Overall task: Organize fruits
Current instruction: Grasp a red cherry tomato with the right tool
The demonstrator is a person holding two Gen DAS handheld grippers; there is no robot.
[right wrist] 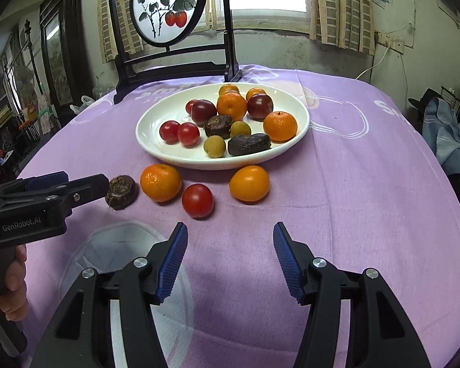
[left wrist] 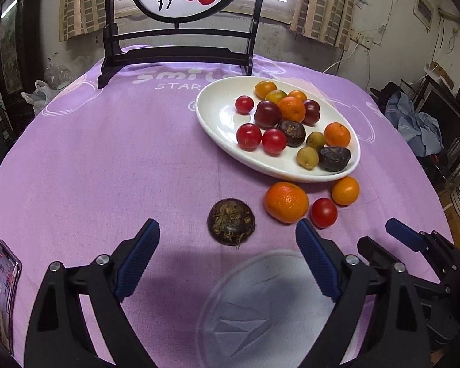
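Purple tablecloth (left wrist: pixel 107 153): your left gripper (left wrist: pixel 227 254) gapes empty, dark brown water chestnut (left wrist: pixel 231 222) just ahead between its fingertips; your right gripper (right wrist: pixel 230 260) is parted, empty, round red tomato (right wrist: pixel 197 201) just beyond.

Each camera rides on its own gripper and looks forward and steeply down along the fingers at the purple tablecloth (left wrist: pixel 92 153), close above it. Both views share the white plate (left wrist: pixel 217 128) of fruit and the framed screen (right wrist: pixel 168 9) behind; the right view looks from further right.

fruits (right wrist: pixel 220 122) heaped on white plate (right wrist: pixel 156 150), four loose beside
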